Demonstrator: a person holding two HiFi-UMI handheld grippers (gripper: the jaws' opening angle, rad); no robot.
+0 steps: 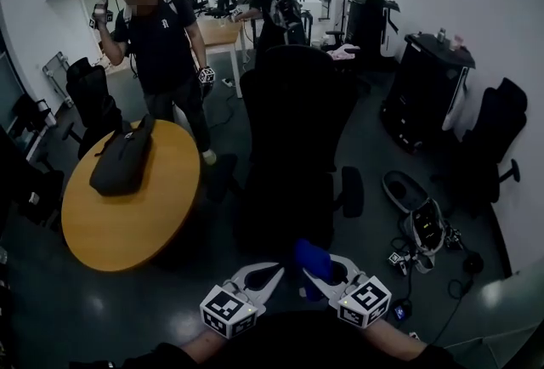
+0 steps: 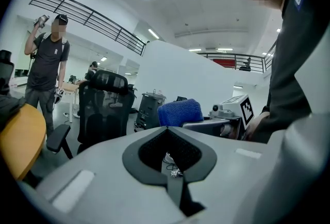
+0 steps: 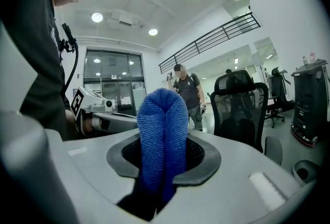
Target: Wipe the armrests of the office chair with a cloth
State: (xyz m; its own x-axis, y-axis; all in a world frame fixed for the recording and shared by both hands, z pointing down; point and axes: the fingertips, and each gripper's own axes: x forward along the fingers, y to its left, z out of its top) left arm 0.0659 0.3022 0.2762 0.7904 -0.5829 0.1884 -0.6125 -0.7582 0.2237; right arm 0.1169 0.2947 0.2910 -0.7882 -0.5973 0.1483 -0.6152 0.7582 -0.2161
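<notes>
The right gripper pinches a blue cloth just behind the office chair. The left gripper is closed and empty. Dragged along an armrest, the bunched cloth may slip free.

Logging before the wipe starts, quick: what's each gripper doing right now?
Left gripper: shut, nothing in it.
Right gripper: shut on the cloth.

A round wooden table carries 1 black bag near its far edge. The office chair stands on the dark floor right of the table.
</notes>
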